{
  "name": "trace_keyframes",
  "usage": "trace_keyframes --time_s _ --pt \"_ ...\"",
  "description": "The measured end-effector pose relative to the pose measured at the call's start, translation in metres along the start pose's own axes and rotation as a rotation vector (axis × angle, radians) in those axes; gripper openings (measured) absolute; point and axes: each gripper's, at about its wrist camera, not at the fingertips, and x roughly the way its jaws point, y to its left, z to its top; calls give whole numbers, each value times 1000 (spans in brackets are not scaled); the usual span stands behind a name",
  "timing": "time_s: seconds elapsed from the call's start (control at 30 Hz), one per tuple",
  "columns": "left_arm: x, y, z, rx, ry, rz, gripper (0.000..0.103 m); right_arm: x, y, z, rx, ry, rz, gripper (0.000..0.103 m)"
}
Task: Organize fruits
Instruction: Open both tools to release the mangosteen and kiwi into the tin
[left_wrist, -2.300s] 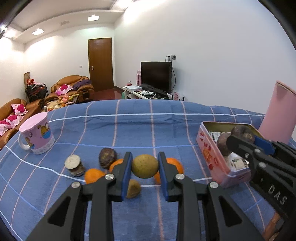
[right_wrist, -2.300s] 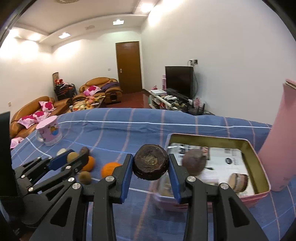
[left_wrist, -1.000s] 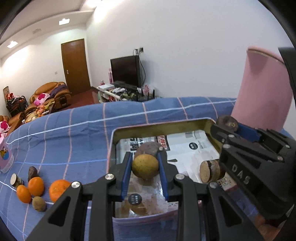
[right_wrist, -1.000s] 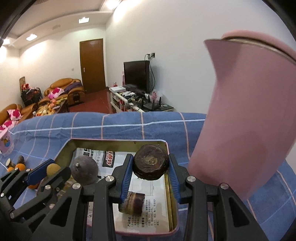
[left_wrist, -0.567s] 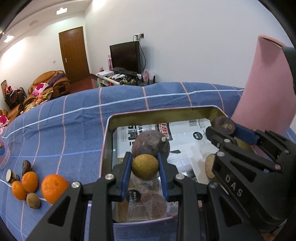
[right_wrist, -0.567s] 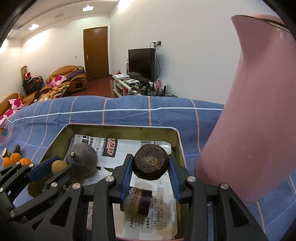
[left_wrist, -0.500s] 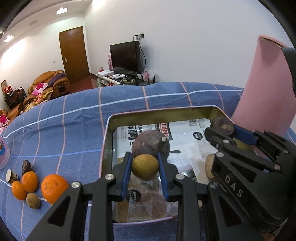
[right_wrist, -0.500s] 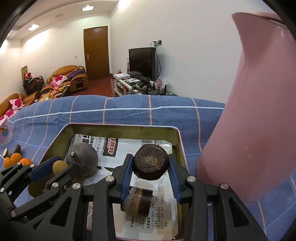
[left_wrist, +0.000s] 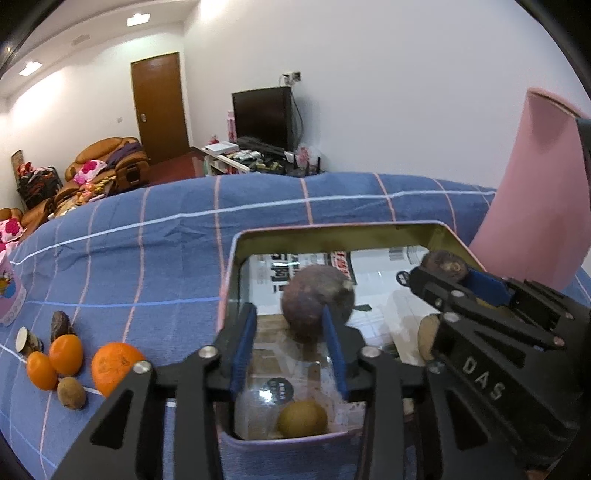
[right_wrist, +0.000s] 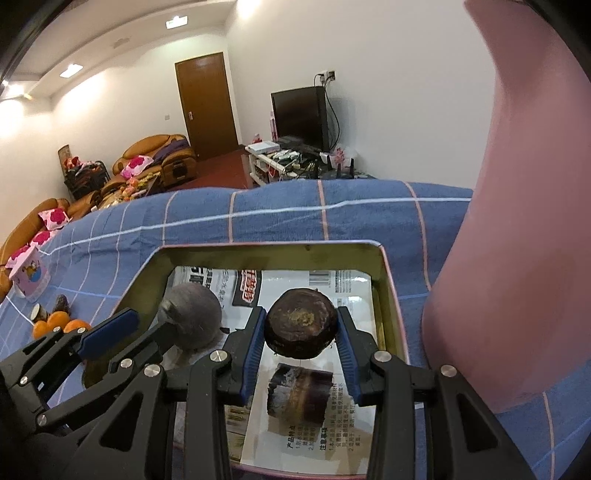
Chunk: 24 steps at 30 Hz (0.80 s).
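Left gripper (left_wrist: 290, 349) was spread over the tin (left_wrist: 332, 230), while a dark fruit (right_wrist: 301, 328) was clamped by the right gripper (right_wrist: 301, 347).

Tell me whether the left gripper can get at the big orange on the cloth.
Probably yes. The left gripper is open and empty over the tin, and the big orange lies uncovered on the cloth just left of the tin.

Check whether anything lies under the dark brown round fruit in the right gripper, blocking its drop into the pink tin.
Yes. A cut dark brown fruit piece lies on the printed paper in the pink tin, just below the dark brown round fruit held by the right gripper.
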Motion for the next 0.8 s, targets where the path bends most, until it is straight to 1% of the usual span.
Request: trace_keyframes --time_s 0.03,0.07,0.1,0.13,0.17,0.2,0.23,0.3,0.4,0.5,0.53,0.6,0.67,0.8 --pt "-1 2 0 -12 -6 0 51 -2 -1 0 8 -5 2 40" --pt "-1 3 1 -17 -7 -14 52 -3 -3 0 16 -10 6 40" --pt "-1 3 1 -16 -9 -31 59 -5 -6 0 28 -16 12 40" --pt "-2 1 1 -6 -12 -52 71 -7 -8 0 41 -22 22 43" --pt "-5 -2 0 12 -22 -66 76 -9 -11 1 59 -30 54 57" --pt "-9 -6 0 32 -44 -56 85 -10 -13 2 75 -41 83 64" --pt "-17 -11 -1 59 -88 -34 92 -15 -14 2 90 -67 112 73" --pt "-30 -15 -2 90 -160 -3 101 -23 -11 3 80 -112 117 73" --pt "-46 -14 -2 91 -246 45 103 -38 -6 2 57 -201 65 73" --pt "-53 1 -1 40 -278 63 103 -48 -6 3 60 -268 9 73" --pt "-54 6 0 29 -284 74 103 -50 -8 3 66 -280 -14 74" --pt "-55 14 1 20 -304 112 103 -52 -10 2 83 -297 -29 78" --pt "-54 21 0 17 -316 143 103 -53 -12 1 96 -311 -50 79" --pt "-53 34 -4 0 -308 167 103 -54 -10 -2 90 -324 -88 79"
